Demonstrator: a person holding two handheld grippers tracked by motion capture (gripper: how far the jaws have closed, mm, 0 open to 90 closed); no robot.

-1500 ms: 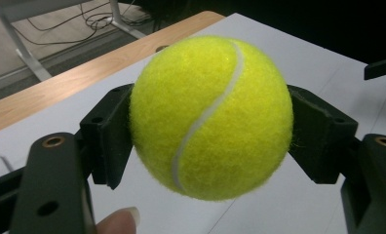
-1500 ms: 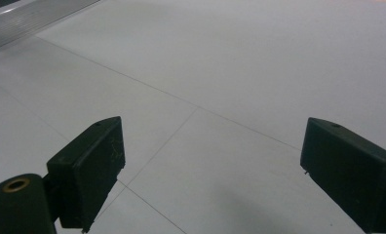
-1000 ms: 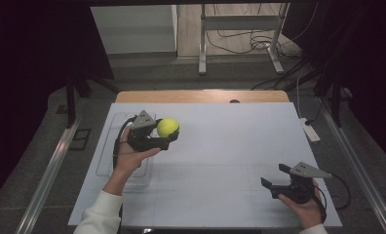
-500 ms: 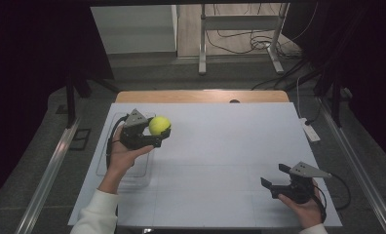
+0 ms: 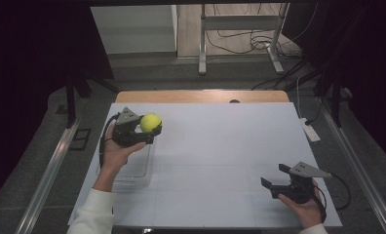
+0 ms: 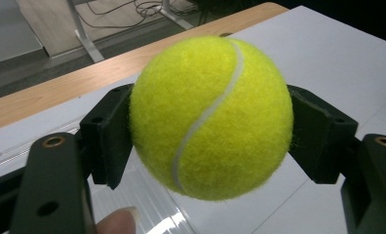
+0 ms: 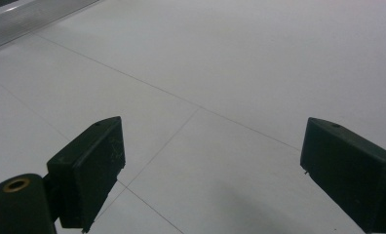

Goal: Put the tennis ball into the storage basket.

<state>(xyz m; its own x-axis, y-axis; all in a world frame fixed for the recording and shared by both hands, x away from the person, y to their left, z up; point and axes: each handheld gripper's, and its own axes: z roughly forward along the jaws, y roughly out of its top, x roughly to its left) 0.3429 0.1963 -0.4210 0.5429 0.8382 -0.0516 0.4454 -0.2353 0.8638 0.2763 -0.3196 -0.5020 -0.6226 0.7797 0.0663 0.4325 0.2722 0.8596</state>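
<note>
A yellow tennis ball [image 5: 151, 122] is clamped between the pads of the left tool [image 5: 149, 127] and is held above the white surface [image 5: 220, 161], over the far end of a clear tray [image 5: 132, 170]. The right tool [image 5: 274, 183] is held wide open near the surface's near right corner, with nothing between its pads.

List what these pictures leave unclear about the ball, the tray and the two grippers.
- Tennis ball: far side, turned away in the left gripper view.
- Clear tray: partly covered by the hand and left gripper in the high view.
- Right gripper: pads cut off by the view's bottom edge.
</note>
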